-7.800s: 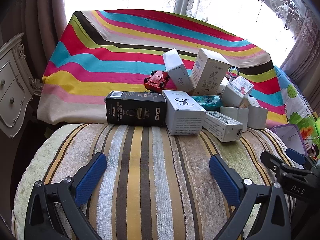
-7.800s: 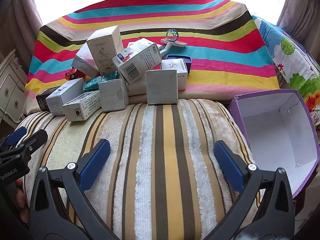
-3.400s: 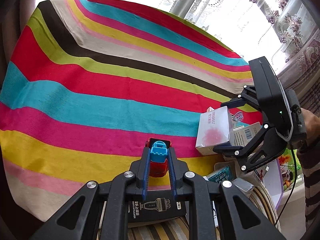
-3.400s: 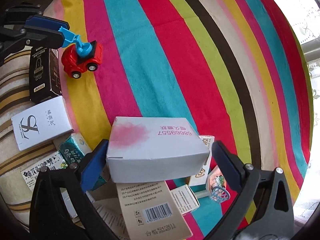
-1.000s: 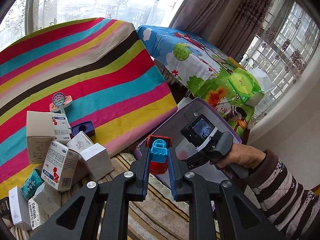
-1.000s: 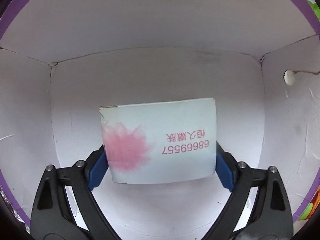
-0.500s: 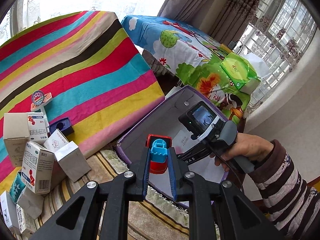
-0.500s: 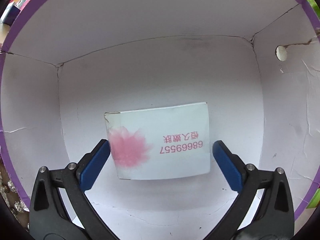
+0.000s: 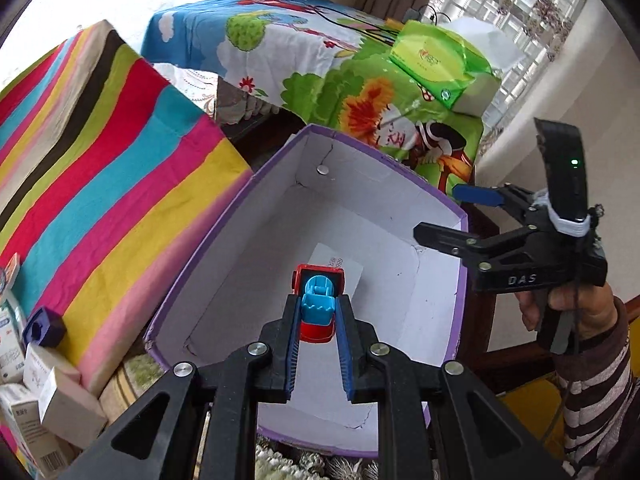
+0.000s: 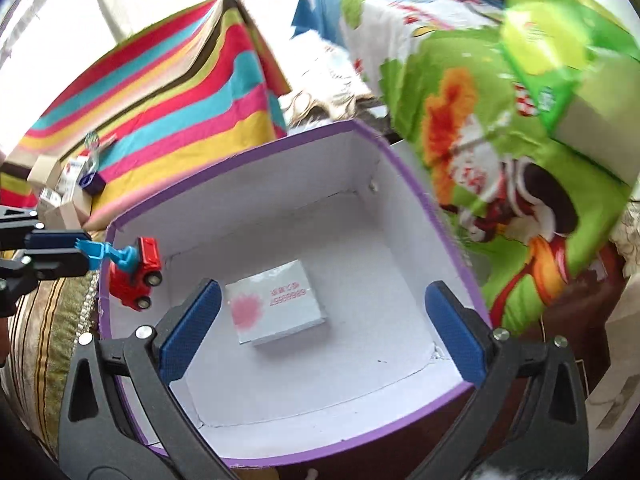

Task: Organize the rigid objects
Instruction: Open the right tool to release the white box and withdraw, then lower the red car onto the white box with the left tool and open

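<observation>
Broadly, a striped bedspread [image 9: 100, 168] fills the far left of the scene and a cartoon-print cover [image 9: 352, 80] the far right; between them stands an open purple box [image 9: 224, 248] with white inside walls. Loose cartons [image 9: 56, 396] are heaped at the near left, beside the box.

Flat on the box floor lies a white carton with a pink blotch [image 10: 276, 304], its long axis running left to right, roughly central.

Over the box's right rim hangs the right gripper [image 10: 320, 328], a person's hand [image 9: 568, 312] on its handle. Its jaws have just been opening and now stand wide apart, with nothing between them; the carton sits clear below.

Smallest is the red toy truck [image 10: 134, 276] with its blue arm. The left gripper [image 9: 318, 316] pinches that blue arm between nearly closed pads, so the truck dangles nose down over the box's near left corner, just inside the rim and above the floor. The box floor lies straight below the truck, with the carton a little to its right, so the left hand looks the one placed to release next, probably with only a short descent first
</observation>
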